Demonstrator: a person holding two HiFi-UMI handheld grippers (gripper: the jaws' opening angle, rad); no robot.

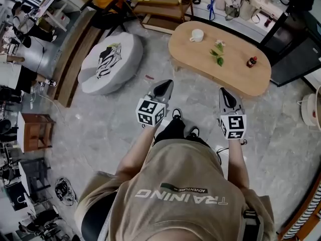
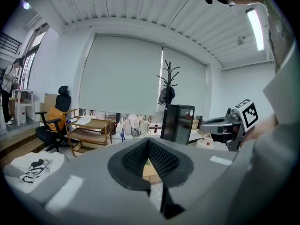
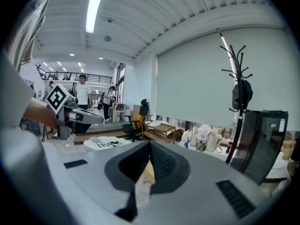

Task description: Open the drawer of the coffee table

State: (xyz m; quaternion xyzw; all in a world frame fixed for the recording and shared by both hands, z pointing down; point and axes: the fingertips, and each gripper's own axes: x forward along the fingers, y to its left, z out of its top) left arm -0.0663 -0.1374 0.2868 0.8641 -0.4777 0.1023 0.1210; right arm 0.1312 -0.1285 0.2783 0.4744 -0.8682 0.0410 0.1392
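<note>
A grey floor (image 1: 100, 129) holds a round pouf (image 1: 126, 49) and wooden trolley (image 1: 163, 6), under pale roller blinds (image 2: 122, 74) and a strip light (image 2: 255, 29).

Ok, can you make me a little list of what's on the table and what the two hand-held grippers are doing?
coffee table: wooden, oval, in front of the person, nothing touching it
on the table: white cup, green sprig, small dark bottle with a red cap
drawer: not visible in these views
left hand-held gripper: shut, empty, pointing toward the table
right hand-held gripper: shut, empty, level with the left one
near the table: grey round pouf
</note>
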